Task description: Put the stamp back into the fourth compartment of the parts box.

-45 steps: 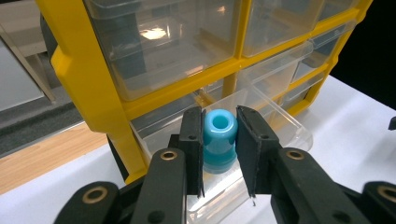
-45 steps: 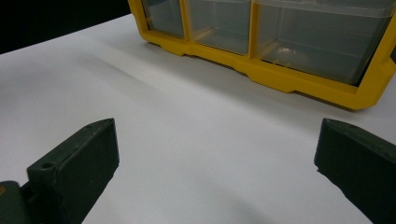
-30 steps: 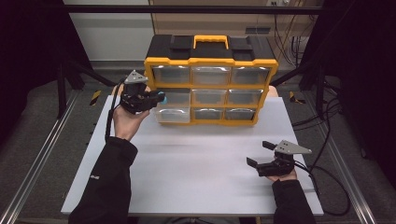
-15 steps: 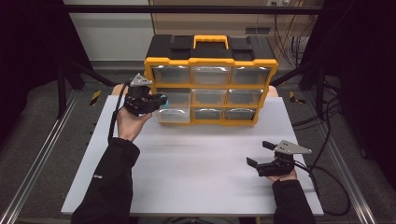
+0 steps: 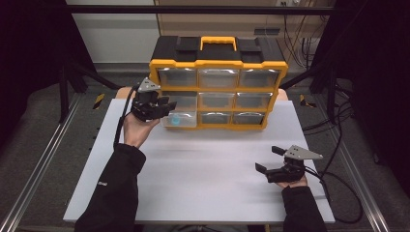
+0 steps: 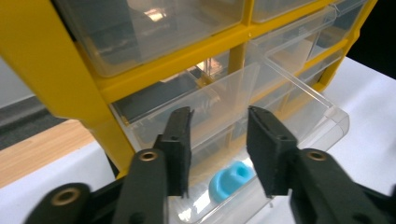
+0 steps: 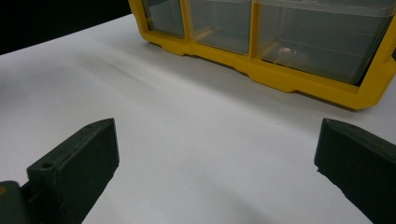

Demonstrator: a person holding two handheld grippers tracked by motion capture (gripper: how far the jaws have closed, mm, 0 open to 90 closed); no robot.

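Left gripper [image 6: 218,154] just over pulled-out clear drawer [image 6: 299,93], bottom-left of yellow organizer [image 5: 218,87]; jaws just been opening, now slightly apart, nothing pinched. Blue piece [image 6: 231,179] lying in drawer, below jaws, not touched. Right gripper [image 5: 268,159] well apart from organizer, low on white table [image 5: 203,169], jaws spread wide, empty.

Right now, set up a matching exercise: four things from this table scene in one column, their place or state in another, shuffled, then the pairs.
Things:
1. left hand-held gripper
2. right hand-held gripper
3. blue piece
4. carry handle

Place or state:
A. lying in the pulled-out clear drawer
B. on top of the yellow organizer
C. jaws wide apart over bare white table
D. jaws open at the bottom-left drawer, nothing gripped

Pairs: 1-D, 2-C, 3-A, 4-B
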